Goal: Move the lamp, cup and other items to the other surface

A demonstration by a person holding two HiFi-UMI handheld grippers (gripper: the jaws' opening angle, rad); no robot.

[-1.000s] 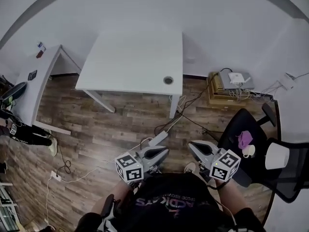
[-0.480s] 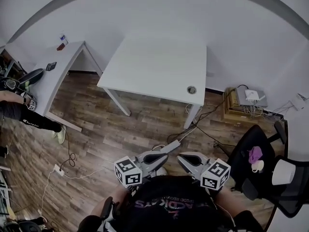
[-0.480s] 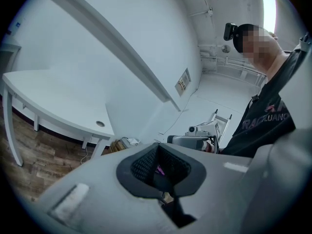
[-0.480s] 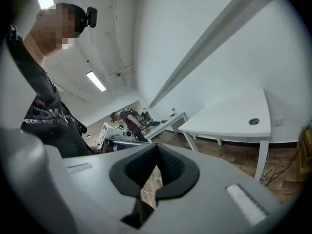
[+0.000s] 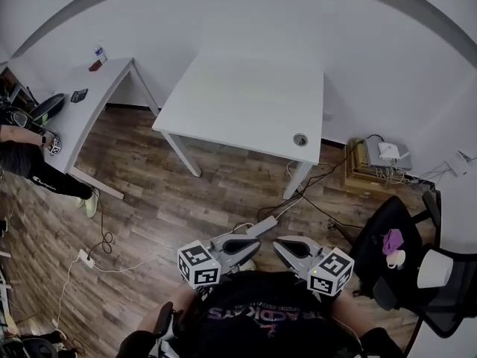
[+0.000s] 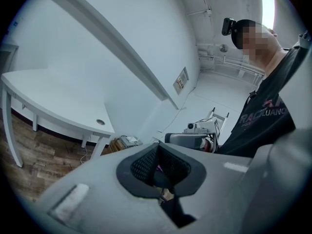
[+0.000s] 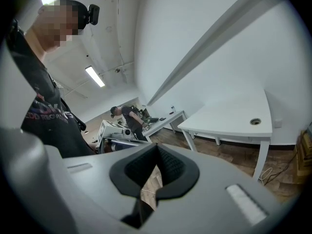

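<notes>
A white lamp (image 5: 432, 268), a white cup (image 5: 397, 258) and a purple item (image 5: 393, 239) rest on a black chair (image 5: 376, 233) at the right edge of the head view. The white table (image 5: 246, 95) stands bare ahead, with a round cable hole near its front right corner. My left gripper (image 5: 250, 242) and right gripper (image 5: 282, 245) are held close together low over the floor, in front of the person's body. Both are shut with nothing between the pads. The left gripper (image 6: 157, 147) faces the table (image 6: 48, 96). The right gripper (image 7: 157, 147) faces the table (image 7: 234, 118) too.
A second white desk (image 5: 89, 95) with small items stands at the left, with another person (image 5: 30, 162) beside it. A power strip (image 5: 261, 226) and cables lie on the wood floor. A box holding a router (image 5: 380, 159) sits by the wall at the right.
The head view has swung left, so the chair with the items slid toward the right edge. The right gripper moved left, away from the chair, and both grippers now sit closer together.
</notes>
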